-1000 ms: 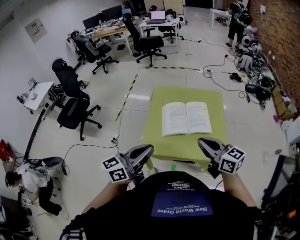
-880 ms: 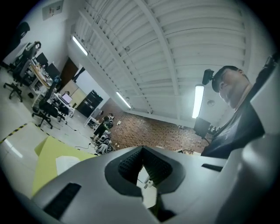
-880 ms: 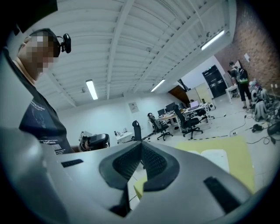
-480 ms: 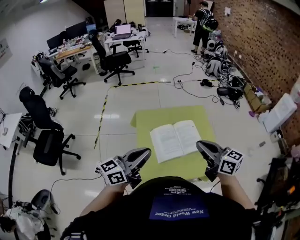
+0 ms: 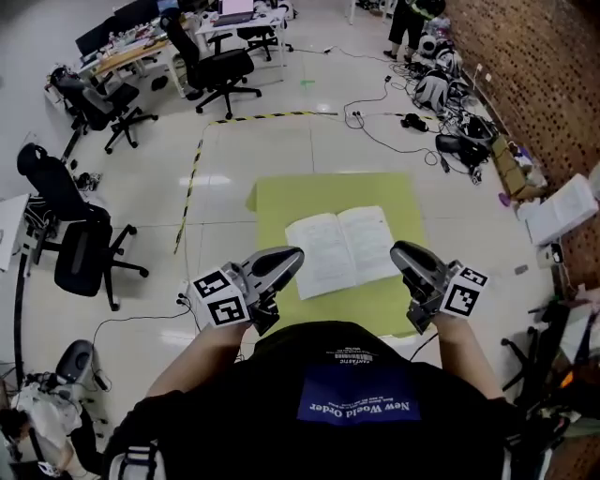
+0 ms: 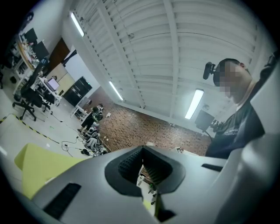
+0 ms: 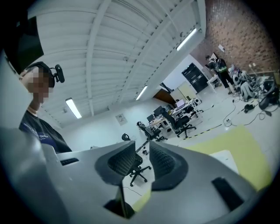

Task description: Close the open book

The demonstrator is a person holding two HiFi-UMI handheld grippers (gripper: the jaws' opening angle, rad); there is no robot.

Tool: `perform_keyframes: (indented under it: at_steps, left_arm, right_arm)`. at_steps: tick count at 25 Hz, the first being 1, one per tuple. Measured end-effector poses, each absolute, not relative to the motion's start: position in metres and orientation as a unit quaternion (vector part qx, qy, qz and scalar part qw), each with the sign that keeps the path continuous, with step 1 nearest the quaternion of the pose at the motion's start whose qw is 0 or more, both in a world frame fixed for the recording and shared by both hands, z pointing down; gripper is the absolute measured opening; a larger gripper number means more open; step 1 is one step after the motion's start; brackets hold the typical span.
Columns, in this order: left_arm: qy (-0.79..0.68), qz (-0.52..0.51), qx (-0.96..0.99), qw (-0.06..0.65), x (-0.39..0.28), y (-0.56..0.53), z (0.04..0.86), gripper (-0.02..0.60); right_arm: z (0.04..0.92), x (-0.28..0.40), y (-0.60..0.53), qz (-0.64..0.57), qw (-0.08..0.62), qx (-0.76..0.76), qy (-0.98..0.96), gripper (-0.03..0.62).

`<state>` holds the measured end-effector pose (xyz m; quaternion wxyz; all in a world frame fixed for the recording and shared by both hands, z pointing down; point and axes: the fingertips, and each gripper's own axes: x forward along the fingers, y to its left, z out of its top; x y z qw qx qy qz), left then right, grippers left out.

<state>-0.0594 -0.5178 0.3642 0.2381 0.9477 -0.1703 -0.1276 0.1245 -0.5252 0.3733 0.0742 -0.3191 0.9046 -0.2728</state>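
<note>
Head view: shows open book point(image 5: 342, 248) flat on green worktop point(image 5: 309, 192), ahead of left hand-held gripper point(image 5: 281, 261) and right hand-held gripper point(image 5: 405, 253), touching neither.
Left gripper view: clenched tip to tip, empty.
Right gripper view: just been opening, slightly parted, nothing between.

A yellow-green table point(image 5: 281, 202) was seen on a pale, glossy floor point(image 5: 141, 187), with yellow-and-black tape point(image 5: 272, 116) laid beyond its far edge. Black office chairs point(image 5: 80, 258) were placed to the left, and another chair point(image 5: 220, 70) was set near desks point(image 5: 122, 54) loaded with monitors. Cables point(image 5: 375, 131) and bags point(image 5: 441, 89) were scattered along a brick wall point(image 5: 553, 84), near which a person point(image 5: 408, 19) was stood. Strip lights point(image 6: 194, 104) were mounted on a ribbed white ceiling point(image 6: 144, 48).
</note>
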Motion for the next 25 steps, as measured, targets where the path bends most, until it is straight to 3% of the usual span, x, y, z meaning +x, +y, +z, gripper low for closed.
perform_keyframes:
  at_steps: [6, 11, 20, 25]
  left_arm:
    - [-0.187, -0.101, 0.945, 0.247, 0.01, -0.521, 0.38, 0.006]
    - [-0.218, -0.071, 0.932, 0.28, 0.016, -0.517, 0.424, 0.006]
    - [-0.2, -0.039, 0.93, 0.306, 0.017, -0.517, 0.487, 0.006]
    - [-0.182, -0.032, 0.927, 0.325, 0.022, -0.511, 0.52, 0.006]
  right_arm:
    - [0.448, 0.165, -0.552, -0.345, 0.06, -0.284, 0.892, 0.087]
    - [0.535, 0.159, -0.542, -0.432, 0.029, -0.263, 0.862, 0.116]
    - [0.599, 0.148, -0.527, -0.488, -0.002, -0.291, 0.823, 0.135]
    - [0.653, 0.158, -0.52, -0.567, 0.044, -0.347, 0.746, 0.163]
